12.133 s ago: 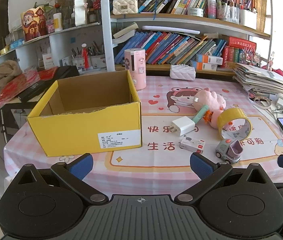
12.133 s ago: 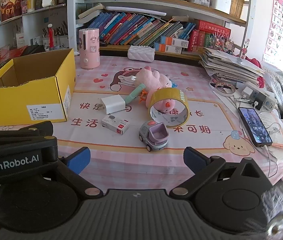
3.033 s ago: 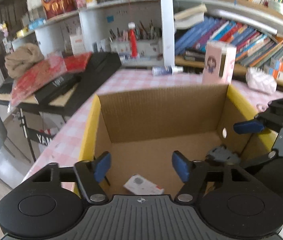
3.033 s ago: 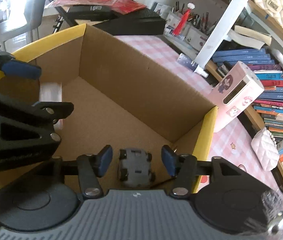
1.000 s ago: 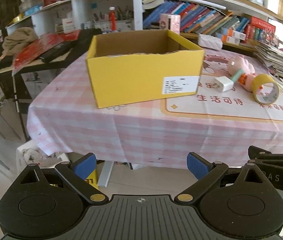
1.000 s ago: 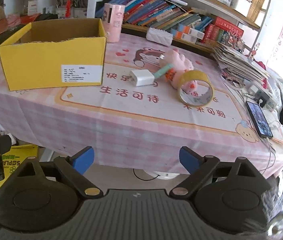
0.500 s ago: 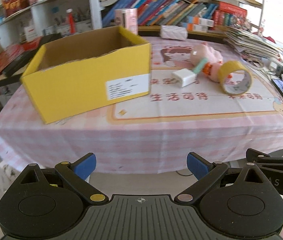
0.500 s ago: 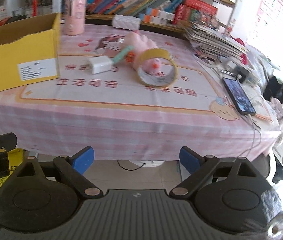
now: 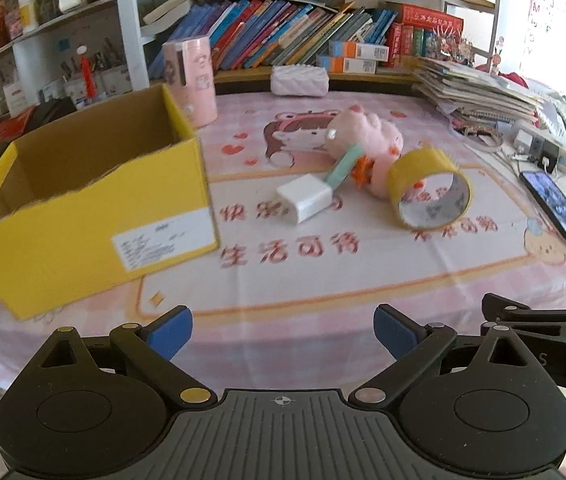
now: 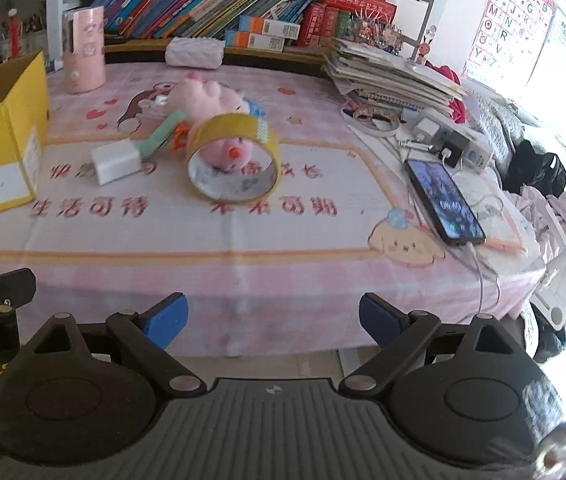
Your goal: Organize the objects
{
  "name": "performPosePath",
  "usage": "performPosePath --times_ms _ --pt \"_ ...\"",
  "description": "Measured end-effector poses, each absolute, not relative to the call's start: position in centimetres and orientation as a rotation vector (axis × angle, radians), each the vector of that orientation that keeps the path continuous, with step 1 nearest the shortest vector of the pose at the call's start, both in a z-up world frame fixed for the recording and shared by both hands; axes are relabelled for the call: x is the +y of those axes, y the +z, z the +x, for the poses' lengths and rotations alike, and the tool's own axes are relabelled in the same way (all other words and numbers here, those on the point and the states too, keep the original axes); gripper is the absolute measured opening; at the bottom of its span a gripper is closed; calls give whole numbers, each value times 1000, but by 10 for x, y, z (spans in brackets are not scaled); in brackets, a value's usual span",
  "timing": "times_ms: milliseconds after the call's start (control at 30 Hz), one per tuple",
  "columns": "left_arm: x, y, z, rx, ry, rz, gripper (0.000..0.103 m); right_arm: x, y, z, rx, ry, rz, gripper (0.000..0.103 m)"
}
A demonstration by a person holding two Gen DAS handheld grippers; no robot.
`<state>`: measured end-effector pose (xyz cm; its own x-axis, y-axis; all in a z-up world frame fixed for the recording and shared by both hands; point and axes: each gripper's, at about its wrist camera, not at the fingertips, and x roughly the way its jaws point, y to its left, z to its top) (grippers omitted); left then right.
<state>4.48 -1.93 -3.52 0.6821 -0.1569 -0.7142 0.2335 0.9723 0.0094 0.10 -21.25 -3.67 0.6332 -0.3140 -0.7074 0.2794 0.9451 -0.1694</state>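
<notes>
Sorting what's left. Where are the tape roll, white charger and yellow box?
tape roll (image 10: 257, 130), right wrist view, top of its yellow band
white charger (image 9: 306, 199), left wrist view, its top face
yellow box (image 9: 83, 236), left wrist view, front wall

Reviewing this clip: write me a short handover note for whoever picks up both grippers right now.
Left gripper: open, empty, at the table's near edge.
Right gripper: open, empty, also at the near edge.
Yellow box: on the table's left side, top open; what lies inside cannot be seen from here.
Still out on the pink tablecloth: white charger, pink plush toy with a green stick leaning by it, and the yellow tape roll standing on edge against the plush.
Left to do: move those items into the box. The phone is plugged in; probably leave it.
</notes>
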Motion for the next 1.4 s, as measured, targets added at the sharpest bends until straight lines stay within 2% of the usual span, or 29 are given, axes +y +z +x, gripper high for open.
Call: performPosePath --times_ms 333,900,1100,1167,1233,1300,1400 --pt "-53 -35 79 785 -174 85 99 -249 -34 47 806 -275 -66 93" --pt "-63 -39 109 815 -4 58 99 -264 -42 108 762 -85 -134 89" --pt "-69 -39 116 814 18 60 98 -275 -50 132 764 -96 -139 62" --pt "-73 -39 119 813 19 63 98 -280 -53 140 766 -88 -140 57" --pt "-77 -39 123 810 17 64 98 -285 -52 144 753 -70 -139 48" --pt "-81 -40 128 811 17 64 98 -291 -50 148 740 -47 -127 19" --pt "-90 -42 138 809 21 68 92 -306 -42 149 709 -60 -79 12"
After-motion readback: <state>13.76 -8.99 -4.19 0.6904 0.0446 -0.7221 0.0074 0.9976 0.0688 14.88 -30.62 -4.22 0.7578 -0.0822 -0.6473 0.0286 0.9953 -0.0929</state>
